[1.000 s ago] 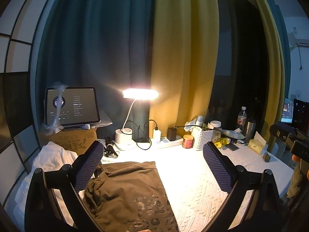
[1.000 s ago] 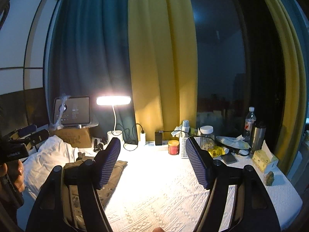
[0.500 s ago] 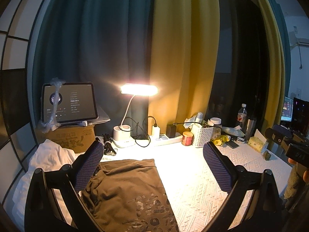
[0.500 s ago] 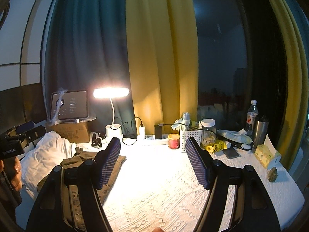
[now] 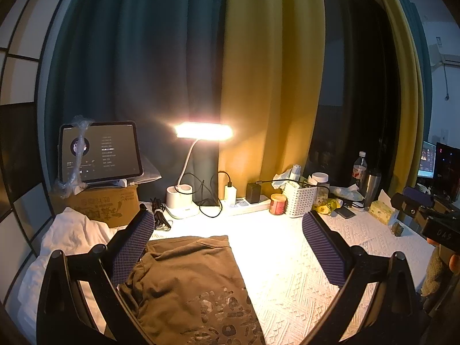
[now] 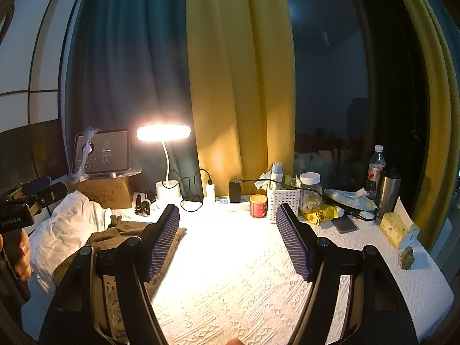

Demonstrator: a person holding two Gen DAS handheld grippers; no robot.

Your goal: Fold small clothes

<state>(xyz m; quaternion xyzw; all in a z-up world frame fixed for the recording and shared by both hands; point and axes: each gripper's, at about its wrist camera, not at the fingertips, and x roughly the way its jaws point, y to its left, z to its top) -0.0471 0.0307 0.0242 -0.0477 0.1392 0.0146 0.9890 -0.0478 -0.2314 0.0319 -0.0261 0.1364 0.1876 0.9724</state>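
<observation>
Both views have tipped slightly downward; the olive garment (image 5: 187, 281) shows more fully.

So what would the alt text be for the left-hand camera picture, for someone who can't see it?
An olive-brown garment lies on a white textured cloth under a lit desk lamp. The left gripper hovers above it with its fingers spread wide and holding nothing. Behind are teal and yellow curtains.

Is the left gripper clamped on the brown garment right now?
No, the left gripper hangs above the brown garment with its jaws wide apart and no cloth between the pads.
</observation>
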